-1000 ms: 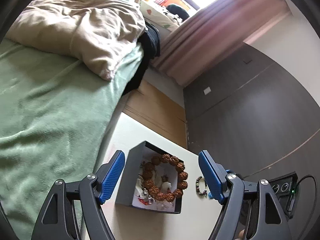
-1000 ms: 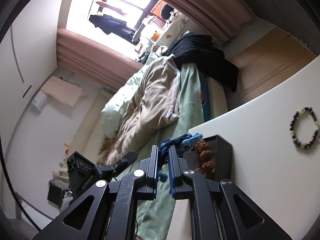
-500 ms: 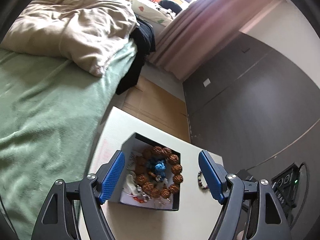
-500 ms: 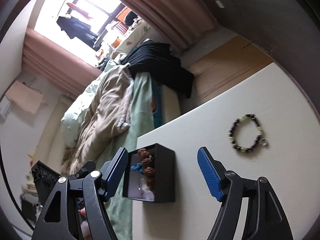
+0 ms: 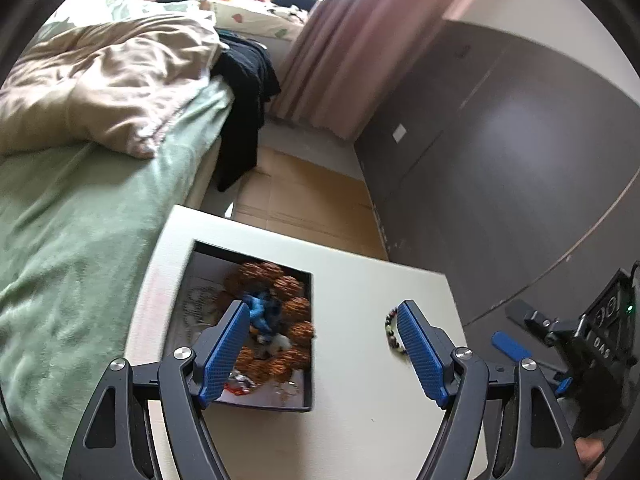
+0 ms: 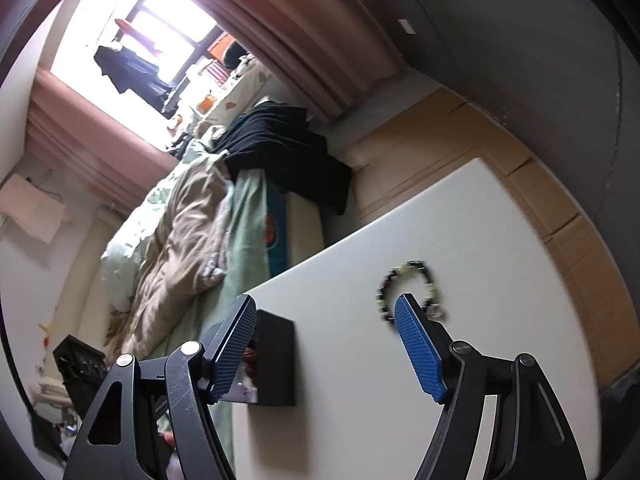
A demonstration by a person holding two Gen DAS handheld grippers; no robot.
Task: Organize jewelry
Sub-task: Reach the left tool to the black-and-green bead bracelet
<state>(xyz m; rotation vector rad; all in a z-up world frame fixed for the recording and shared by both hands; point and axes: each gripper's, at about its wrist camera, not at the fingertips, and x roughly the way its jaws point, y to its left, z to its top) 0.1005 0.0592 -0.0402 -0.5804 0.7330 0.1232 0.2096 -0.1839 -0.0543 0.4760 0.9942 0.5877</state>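
Observation:
A black jewelry box [image 5: 307, 360] sits on the white table [image 5: 360, 420]. It holds a brown bead bracelet [image 5: 292, 286], a blue knotted piece [image 5: 262, 312] and small trinkets. A dark and green bead bracelet [image 5: 391, 330] lies on the table right of the box; it also shows in the right wrist view [image 6: 408, 280]. My left gripper [image 5: 320, 344] is open and empty above the box's right edge. My right gripper [image 6: 326, 344] is open and empty, between the box [image 6: 276, 360] and the bracelet.
A bed with a green sheet [image 5: 80, 220] and beige quilt [image 5: 100, 88] lies left of the table. Black clothes [image 5: 244, 92] hang off the bed's end. A dark wardrobe [image 5: 500, 160] stands to the right. Cardboard [image 5: 304, 200] covers the floor beyond the table.
My right gripper opened and let the blue knotted piece go into the box, then swung right toward the dark and green bracelet. My left gripper drew back and to the right.

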